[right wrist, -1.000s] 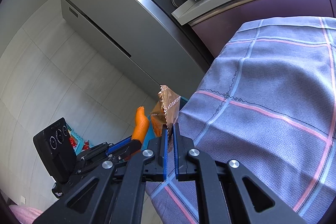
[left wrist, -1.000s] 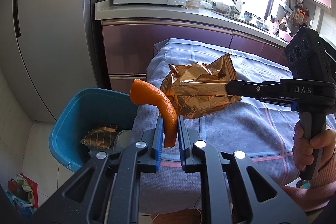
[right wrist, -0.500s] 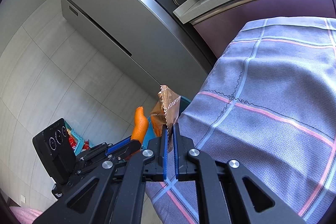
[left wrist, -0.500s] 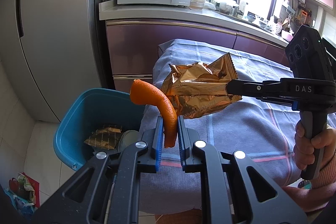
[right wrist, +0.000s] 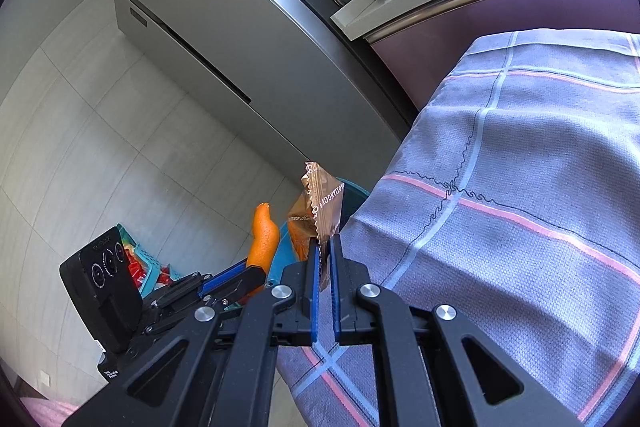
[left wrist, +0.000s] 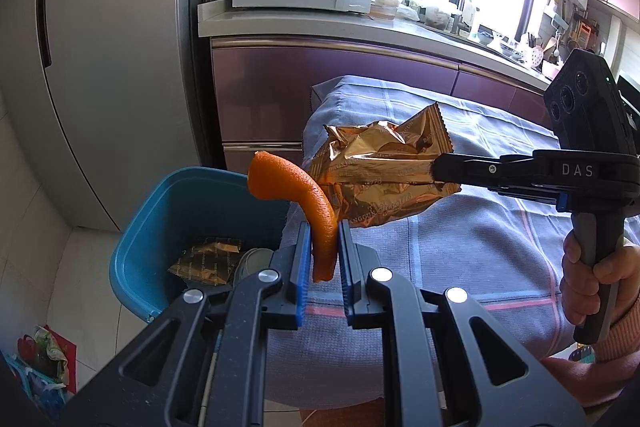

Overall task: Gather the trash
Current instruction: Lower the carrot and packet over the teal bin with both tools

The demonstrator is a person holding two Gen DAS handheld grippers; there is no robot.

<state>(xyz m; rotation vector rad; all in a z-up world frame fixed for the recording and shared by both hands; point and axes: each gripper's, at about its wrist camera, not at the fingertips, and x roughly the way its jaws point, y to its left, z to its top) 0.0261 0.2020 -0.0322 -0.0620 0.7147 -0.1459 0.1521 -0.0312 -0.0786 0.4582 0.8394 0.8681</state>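
Nearest the left wrist camera, the left hand-held gripper point(left wrist: 323, 259) is clamped on a strip of orange peel point(left wrist: 304, 199). The peel's long axis runs up out of the jaws, then curls over so its free end points toward the blue bin point(left wrist: 136, 247). It sits just short of the bin's near rim, above the edge where the tabletop point(left wrist: 480, 267), under its checked cloth, drops away beside the bin.

Just past the peel, away from the bin, the right hand-held gripper point(left wrist: 436, 167) is closed tight on one crimped end of a crumpled gold foil wrapper point(left wrist: 380, 175). The wrapper's long axis lies roughly level, its loose end pointing toward the bin, and it hangs over the tabletop corner nearest the bin rather than over the opening.

Farther off and lower, the bin stands on the floor against the tabletop's side, already holding a similar foil wrapper point(left wrist: 208, 261) and a pale round thing I cannot identify.

As I judge it, the task is well along: some trash is binned, two pieces are lifted and carried close, and what is left is to bring both over the opening and let go. No other trash shows on the visible cloth.
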